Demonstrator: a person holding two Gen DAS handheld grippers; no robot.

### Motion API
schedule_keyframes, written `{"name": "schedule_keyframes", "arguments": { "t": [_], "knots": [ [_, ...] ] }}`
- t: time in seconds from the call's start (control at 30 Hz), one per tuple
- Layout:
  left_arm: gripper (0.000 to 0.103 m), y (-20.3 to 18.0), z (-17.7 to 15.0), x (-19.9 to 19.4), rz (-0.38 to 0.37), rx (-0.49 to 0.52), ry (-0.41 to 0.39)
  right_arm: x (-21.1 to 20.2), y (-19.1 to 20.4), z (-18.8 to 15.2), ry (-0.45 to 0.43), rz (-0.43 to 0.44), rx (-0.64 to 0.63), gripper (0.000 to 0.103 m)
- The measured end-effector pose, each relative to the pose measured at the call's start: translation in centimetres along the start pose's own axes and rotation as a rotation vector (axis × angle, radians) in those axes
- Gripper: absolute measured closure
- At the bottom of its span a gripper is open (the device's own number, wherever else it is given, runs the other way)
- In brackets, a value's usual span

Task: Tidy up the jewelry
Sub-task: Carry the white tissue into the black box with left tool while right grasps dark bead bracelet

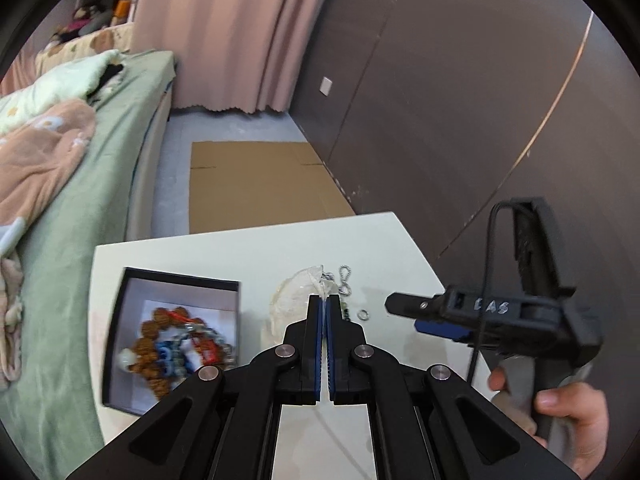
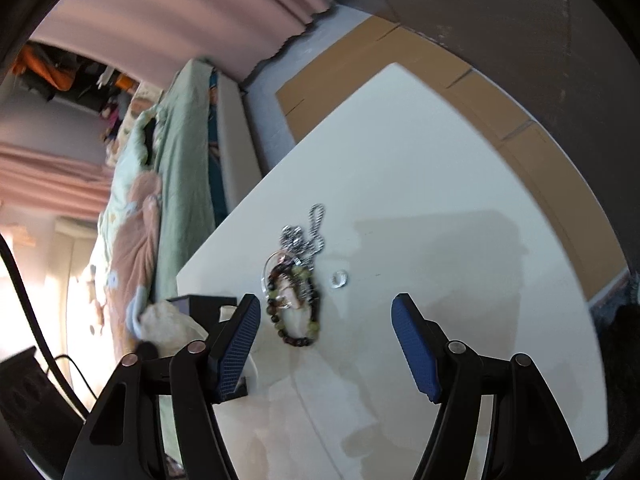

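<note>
Pinched shut on a clear plastic bag, left tool could drop it short of the box; right tool gapes empty.

Both fisheye views bend strongly at the edges, with black corners. Soft, even light fills the left wrist view. In the right wrist view, strong glare burns out the far left, and a pale shadow lies on the white table. The bed looks blurred.
</note>
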State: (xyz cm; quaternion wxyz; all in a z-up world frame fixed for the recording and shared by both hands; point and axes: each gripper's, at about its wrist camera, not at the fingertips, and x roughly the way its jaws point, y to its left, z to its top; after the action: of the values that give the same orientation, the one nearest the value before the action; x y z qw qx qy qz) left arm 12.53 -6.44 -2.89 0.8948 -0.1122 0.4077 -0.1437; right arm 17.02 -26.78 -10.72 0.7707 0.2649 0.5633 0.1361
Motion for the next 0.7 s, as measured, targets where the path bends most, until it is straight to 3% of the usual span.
{"name": "schedule_keyframes", "arguments": {
  "t": [0.2,0.7],
  "knots": [
    [0.102,2.8,0.0,-1.7,0.006,-0.059,-0.025,2.2,1.8,-0.5,0.024,-0.034,-0.061,0.054],
    [0.102,5.7,0.6,-5.7,-0.008,-0.121,-0.103,5.6,4.0,-1.1,-0.004,-0.215,-0.174,0.081]
  ]
}}
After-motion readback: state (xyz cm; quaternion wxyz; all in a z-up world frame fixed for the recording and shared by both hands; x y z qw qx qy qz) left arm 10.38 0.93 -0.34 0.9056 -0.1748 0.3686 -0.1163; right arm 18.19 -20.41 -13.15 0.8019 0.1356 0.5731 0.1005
